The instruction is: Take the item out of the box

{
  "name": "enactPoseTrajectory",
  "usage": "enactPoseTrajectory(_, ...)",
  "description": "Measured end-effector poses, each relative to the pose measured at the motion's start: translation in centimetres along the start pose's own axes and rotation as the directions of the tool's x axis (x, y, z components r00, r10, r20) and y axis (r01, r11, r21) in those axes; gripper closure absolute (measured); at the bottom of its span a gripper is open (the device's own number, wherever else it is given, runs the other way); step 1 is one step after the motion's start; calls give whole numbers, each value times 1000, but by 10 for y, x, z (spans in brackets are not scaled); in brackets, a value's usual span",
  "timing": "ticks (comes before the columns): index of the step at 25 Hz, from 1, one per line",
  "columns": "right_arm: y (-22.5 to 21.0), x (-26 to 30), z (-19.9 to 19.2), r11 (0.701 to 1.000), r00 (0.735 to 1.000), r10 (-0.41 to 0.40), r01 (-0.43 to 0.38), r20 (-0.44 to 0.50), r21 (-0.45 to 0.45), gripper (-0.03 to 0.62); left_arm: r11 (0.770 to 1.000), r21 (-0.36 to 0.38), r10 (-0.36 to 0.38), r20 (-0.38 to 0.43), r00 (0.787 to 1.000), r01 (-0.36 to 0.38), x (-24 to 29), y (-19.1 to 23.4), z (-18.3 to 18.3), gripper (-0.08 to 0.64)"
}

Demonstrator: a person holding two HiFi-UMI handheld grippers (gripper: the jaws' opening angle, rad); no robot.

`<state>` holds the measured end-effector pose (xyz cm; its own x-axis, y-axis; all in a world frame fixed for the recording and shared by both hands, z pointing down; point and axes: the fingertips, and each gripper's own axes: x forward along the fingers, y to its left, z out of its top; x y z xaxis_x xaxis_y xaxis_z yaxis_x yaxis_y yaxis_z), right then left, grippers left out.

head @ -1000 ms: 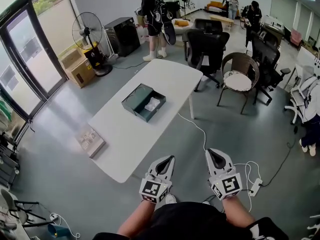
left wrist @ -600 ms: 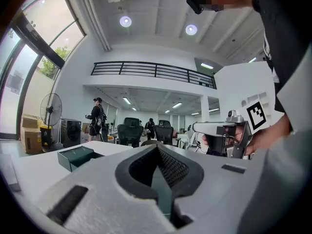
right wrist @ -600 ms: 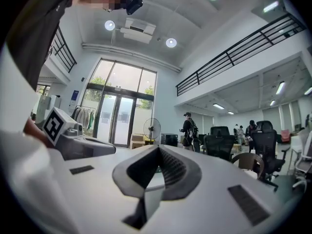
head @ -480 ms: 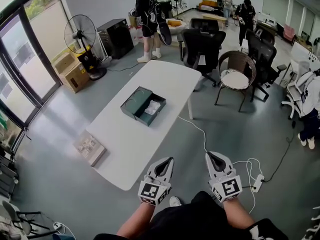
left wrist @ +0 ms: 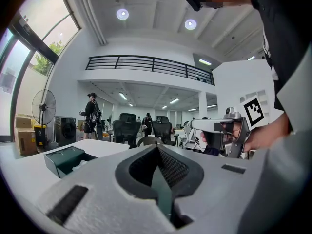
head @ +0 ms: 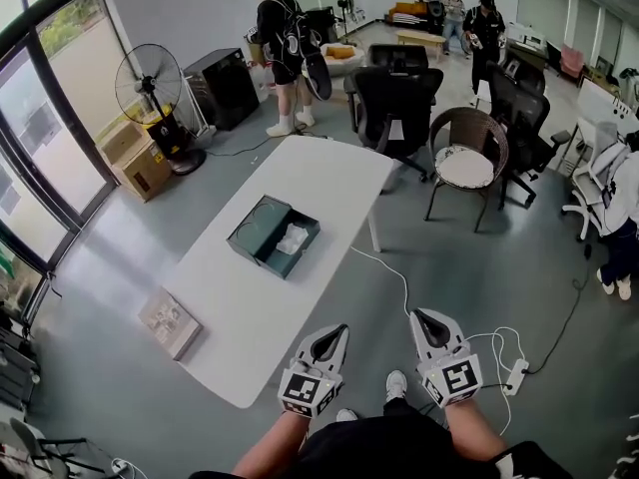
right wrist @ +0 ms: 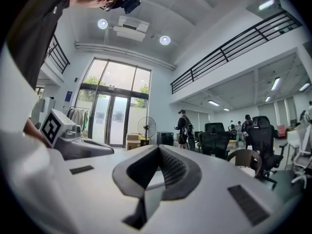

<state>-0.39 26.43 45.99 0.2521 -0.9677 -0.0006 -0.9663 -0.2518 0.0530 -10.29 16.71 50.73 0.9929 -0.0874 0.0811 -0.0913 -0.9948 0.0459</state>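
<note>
An open dark green box (head: pixel 262 236) lies near the middle of the long white table (head: pixel 319 173), and a white item (head: pixel 294 239) rests inside it. Both grippers hang low before my body, well short of the table's near end. My left gripper (head: pixel 339 330) is shut with nothing in it, and so is my right gripper (head: pixel 418 315) beside it. In the left gripper view the shut tips (left wrist: pixel 157 147) point toward the box (left wrist: pixel 65 159) far ahead at the left. In the right gripper view the jaws (right wrist: pixel 158 148) meet on nothing, and the left gripper (right wrist: pixel 85 147) shows at the left.
A flat package (head: pixel 170 323) lies on the floor left of the table. A white cable and power strip (head: pixel 514 372) trail on the floor at the right. Office chairs (head: pixel 394 103) and a wicker chair (head: pixel 466 153) stand beyond the table; a fan (head: pixel 150 88), cardboard boxes and people are farther back.
The table and box have slid down and closer in the head view as I walk toward them. Both grippers stay shut, held low in the same place.
</note>
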Motion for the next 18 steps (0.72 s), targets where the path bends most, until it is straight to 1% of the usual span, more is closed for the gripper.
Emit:
enactPoseTrajectory(6,-58,25,-1,1000,1000,4,-4,-1,3,588,1000,16,-5,-2,1000,5,63,5,11,548)
enactPoseTrajectory(10,-94,43,0,1000,1000,23,-23,16,4,587,1000,20,5,-2,1000,-5,104,9,13,548)
enactPoseTrajectory(15,-131,58,-3,998,998,60,-61,15,11,586,999,28,31,-16,999,-30,143,9,18,548)
enactPoseTrajectory(18,-148,63,-7,996,997,80,-81,12,22,586,997,48,64,-27,998,-62,151,13,24,548)
